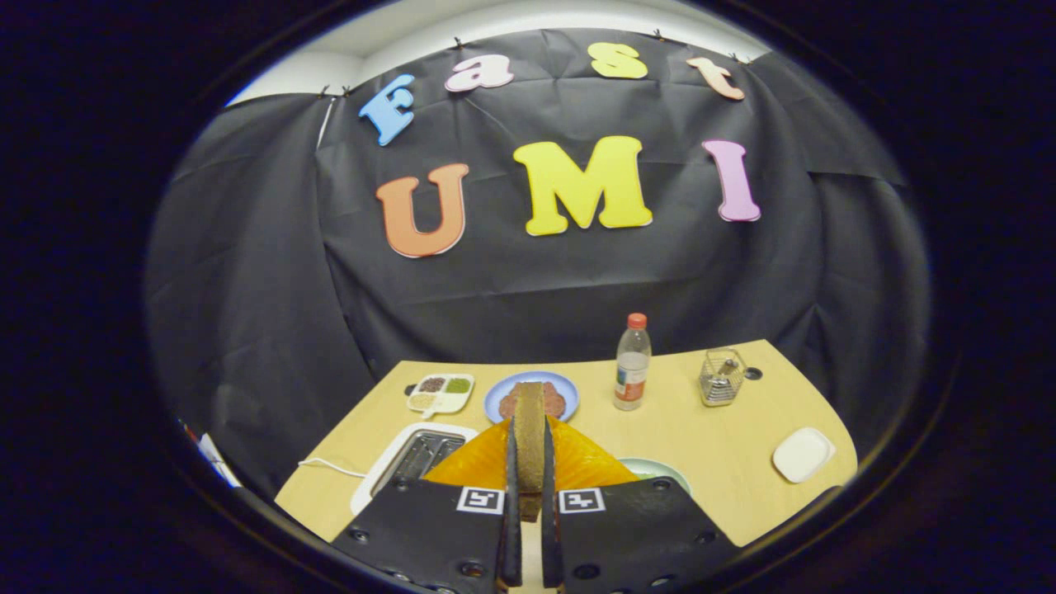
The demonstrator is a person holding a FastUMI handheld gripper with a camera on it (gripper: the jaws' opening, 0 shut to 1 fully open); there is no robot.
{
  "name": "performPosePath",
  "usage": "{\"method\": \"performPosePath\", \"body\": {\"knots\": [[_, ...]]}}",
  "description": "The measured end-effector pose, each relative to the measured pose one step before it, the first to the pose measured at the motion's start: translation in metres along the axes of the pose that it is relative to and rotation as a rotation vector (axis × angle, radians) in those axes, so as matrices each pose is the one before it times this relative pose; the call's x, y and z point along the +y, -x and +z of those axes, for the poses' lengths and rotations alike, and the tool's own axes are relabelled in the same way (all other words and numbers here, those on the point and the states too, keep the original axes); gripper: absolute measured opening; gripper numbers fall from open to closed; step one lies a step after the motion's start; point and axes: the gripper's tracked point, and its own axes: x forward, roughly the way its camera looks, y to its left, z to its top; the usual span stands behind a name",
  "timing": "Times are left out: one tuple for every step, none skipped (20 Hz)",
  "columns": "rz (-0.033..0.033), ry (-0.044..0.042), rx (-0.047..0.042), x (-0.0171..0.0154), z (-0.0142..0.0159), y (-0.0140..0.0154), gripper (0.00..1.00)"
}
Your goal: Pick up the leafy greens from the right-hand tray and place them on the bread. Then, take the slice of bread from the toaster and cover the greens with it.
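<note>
The table (693,437) spreads out ahead of your tongs (529,462), pale wood, with the whole job laid across it. Just beyond the fingers and to their left sits the toaster (412,462), white, its slots looking empty from here. Straight ahead, past the slice you carry, is the blue plate (561,388) with a brownish round on it; I judge that is where the greens should be lying, though the slice hides the middle and I cannot see them.

The tongs are closed down to a narrow gap, both fingers pressing the flat faces of the slice of bread (530,437), which stands on edge between them. It looks dark, coarse and grainy, with a firm crust line along the top; treat it as stiff but crumbly.

You appear to be on the last step, carrying the slice to the plate. Keep the squeeze light, travel forward level, then roll your wrist so the slice lies flat before you lower it. Let go only when it rests squarely over the filling.

Mind the orange sheet (577,462) bulging under the fingers, the bottle (632,363) ahead to the right, and the small sectioned tray (440,393) ahead to the left.
</note>
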Motion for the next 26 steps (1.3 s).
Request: {"method": "performPosePath", "body": {"knots": [[-0.01563, -0.00081, 0.00946, -0.01162, -0.00582, -0.00395, 0.09], [-0.01206, 0.00197, 0.01087, -0.00888, -0.00587, -0.00451, 0.10], [-0.00687, 0.00227, 0.00901, -0.00653, -0.00669, -0.00499, 0.09], [-0.00564, 0.00417, 0.00934, -0.00580, -0.00678, -0.00533, 0.09], [-0.00327, 0.00712, 0.00983, -0.00442, -0.00757, -0.00659, 0.10], [-0.00032, 0.00292, 0.01505, -0.00303, -0.00766, -0.00634, 0.09], [-0.00276, 0.00205, 0.01554, -0.00281, -0.00848, -0.00657, 0.10], [0.00225, 0.00100, 0.01267, -0.00110, -0.00650, -0.00593, 0.10], [0.00301, -0.00042, 0.00995, -0.00017, -0.00656, -0.00525, 0.09], [0.00504, -0.00152, 0.00903, 0.00035, -0.00478, -0.00496, 0.09], [0.00524, -0.00377, 0.00860, 0.00117, -0.00556, -0.00463, 0.10], [0.00649, -0.00486, 0.00731, 0.00078, -0.00386, -0.00392, 0.09], [0.01065, -0.00702, 0.00687, 0.00224, -0.00377, -0.00453, 0.09], [0.00764, -0.00555, 0.00773, 0.00073, -0.00367, -0.00345, 0.10], [0.00632, -0.00306, 0.00688, 0.00075, -0.00412, -0.00345, 0.09], [0.00435, -0.00090, 0.00459, -0.00002, -0.00177, -0.00315, 0.09], [0.00282, -0.00139, 0.00302, -0.00178, -0.00269, -0.00297, 0.09], [0.00284, -0.00238, 0.00696, -0.00195, -0.00259, -0.00298, 0.09], [-0.00100, 0.00047, 0.01143, -0.00347, -0.00514, -0.00305, 0.09], [0.00015, 0.00212, 0.00715, -0.00411, -0.00247, -0.00174, 0.10], [-0.00402, 0.00325, 0.00284, -0.00498, -0.00197, -0.00072, 0.10], [-0.00416, 0.00278, 0.00286, -0.00558, -0.00143, -0.00122, 0.10], [-0.00481, 0.00174, 0.00444, -0.00543, -0.00247, -0.00059, 0.09], [-0.00726, 0.00446, 0.00088, -0.00506, -0.00033, -0.00019, 0.13], [-0.00762, 0.01058, -0.00627, -0.00505, 0.00134, 0.00122, 0.15], [-0.01465, 0.01098, -0.00586, -0.00764, 0.00086, 0.00025, 0.18]]}}
